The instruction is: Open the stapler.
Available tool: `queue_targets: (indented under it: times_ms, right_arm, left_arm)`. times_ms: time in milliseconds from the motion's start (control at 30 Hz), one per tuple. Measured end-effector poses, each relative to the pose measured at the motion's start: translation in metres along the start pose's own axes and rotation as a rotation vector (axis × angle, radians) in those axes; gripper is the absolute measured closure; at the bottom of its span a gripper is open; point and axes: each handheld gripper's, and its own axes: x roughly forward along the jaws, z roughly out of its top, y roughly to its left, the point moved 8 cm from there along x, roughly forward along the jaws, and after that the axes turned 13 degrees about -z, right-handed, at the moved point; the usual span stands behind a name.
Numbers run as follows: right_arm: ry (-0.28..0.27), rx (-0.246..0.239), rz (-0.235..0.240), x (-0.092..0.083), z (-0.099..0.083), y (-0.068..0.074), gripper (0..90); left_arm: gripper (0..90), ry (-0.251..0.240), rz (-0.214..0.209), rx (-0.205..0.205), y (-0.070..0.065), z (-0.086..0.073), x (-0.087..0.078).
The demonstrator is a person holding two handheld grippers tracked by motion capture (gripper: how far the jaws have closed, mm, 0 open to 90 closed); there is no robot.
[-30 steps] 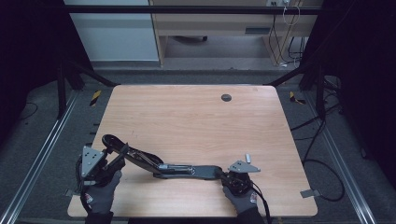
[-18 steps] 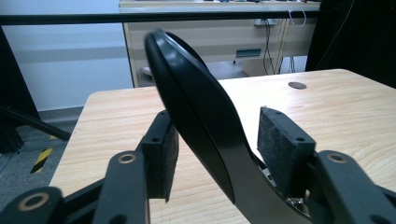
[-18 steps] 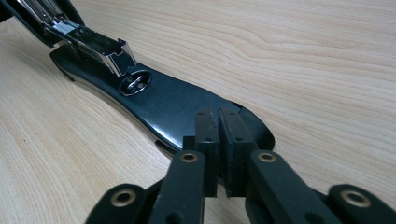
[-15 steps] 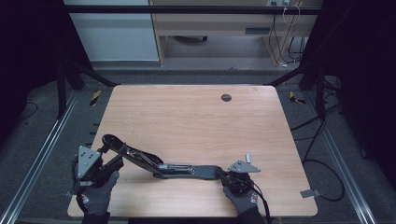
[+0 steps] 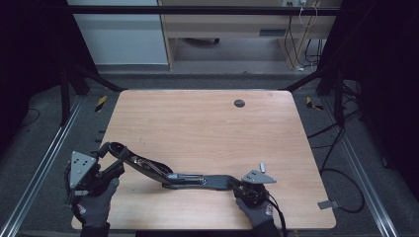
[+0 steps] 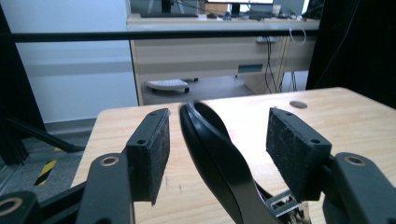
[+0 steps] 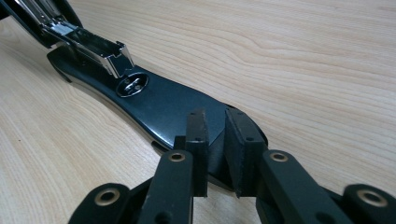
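Note:
A black stapler [image 5: 173,177], folded out flat, lies along the front of the wooden table [image 5: 207,128]. Its curved top arm [image 6: 215,154] rises between the pads of my left gripper [image 6: 217,140] and touches neither pad. That gripper [image 5: 111,157], at the stapler's left end, is open, and its jaws have just been opening. At the right end, my right gripper [image 5: 242,186] sits over the tip of the stapler's base [image 7: 159,100]. Its jaws [image 7: 215,116] have just been opening too and stand a narrow gap apart. The metal staple magazine [image 7: 88,44] lies beyond them.
A dark round grommet [image 5: 239,103] sits in the table's far part. Metal frame rails [image 5: 44,163] run along both sides of the table. Cables [image 5: 341,173] trail on the floor at the right. A low desk [image 5: 232,29] stands behind the table.
The left gripper's jaws have spread off the stapler's top arm and the hand has lifted a little. The right gripper's jaws have parted slightly at the base tip. The stapler lies as before.

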Motion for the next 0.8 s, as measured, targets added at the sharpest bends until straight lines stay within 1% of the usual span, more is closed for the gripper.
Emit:
queue_targets:
  times_ms: [33,333,367,533,633,800]
  right_arm:
    - [-0.001,-0.004,0.000,0.000,0.000,0.000,79.2]
    - [-0.009,-0.009,0.002,0.000,0.000,0.000,79.1]
    - [-0.018,-0.009,0.010,-0.002,0.002,0.001,78.9]
    - [-0.043,-0.015,0.009,-0.005,0.006,0.001,78.7]
    - [-0.050,-0.011,0.007,-0.007,0.008,0.000,78.6]
    - [-0.055,-0.008,0.001,-0.008,0.009,-0.003,78.5]
  left_arm:
    - [39.2,-0.012,0.004,-0.006,0.001,0.003,-0.003]
    - [39.3,-0.023,0.016,-0.015,0.007,0.005,-0.008]
    - [39.4,-0.026,0.022,-0.018,0.009,0.006,-0.010]
    - [40.1,-0.037,0.033,-0.023,0.014,0.009,-0.015]
    - [40.3,-0.044,0.045,-0.031,0.019,0.009,-0.020]
    - [40.8,-0.053,0.051,-0.038,0.023,0.010,-0.026]
